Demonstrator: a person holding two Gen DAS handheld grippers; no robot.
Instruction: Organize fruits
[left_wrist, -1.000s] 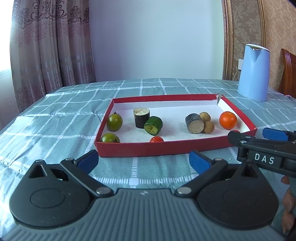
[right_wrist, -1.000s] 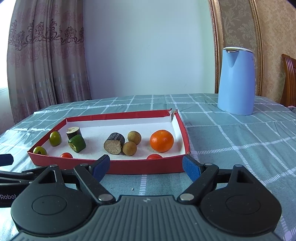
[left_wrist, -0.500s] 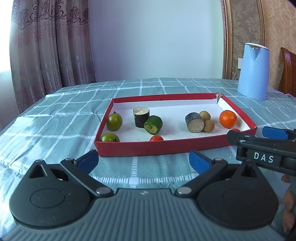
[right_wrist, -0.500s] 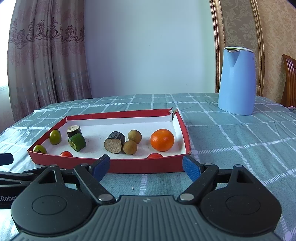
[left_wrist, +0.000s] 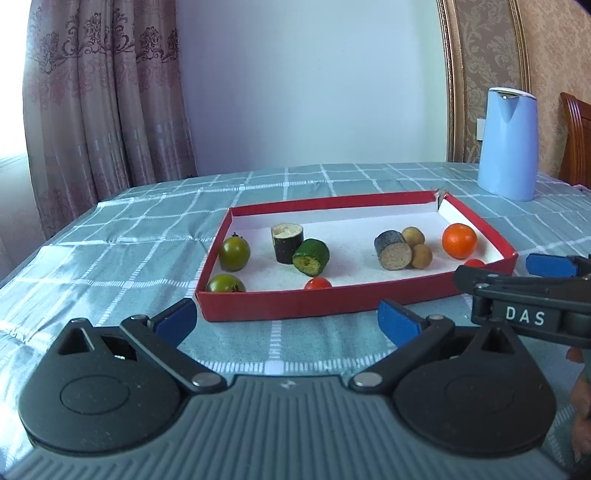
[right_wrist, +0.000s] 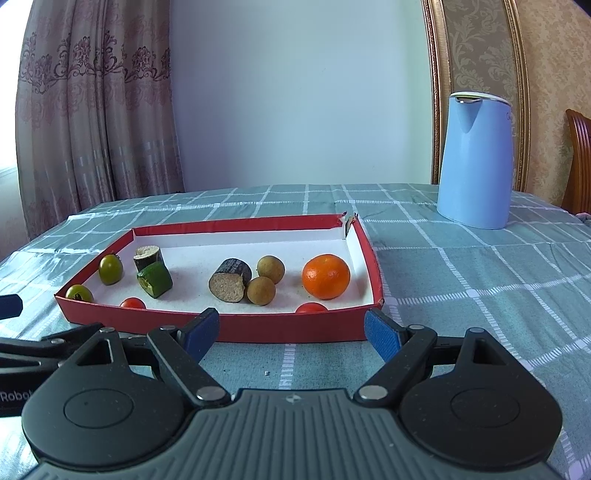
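Left wrist view: left gripper, jaws wide and empty, sits slightly farther from the red tray than a second ago; all fruit lies inside.

Right wrist view: right gripper, likewise wide, hardly shifted. Tray wall half-hides the cherry tomatoes; sorting stage unclear.

Each handheld gripper, left gripper and right gripper, has a ribbed grey body, black round-based linkage arms with silver pivot screws, blue finger pads, and white lettering.
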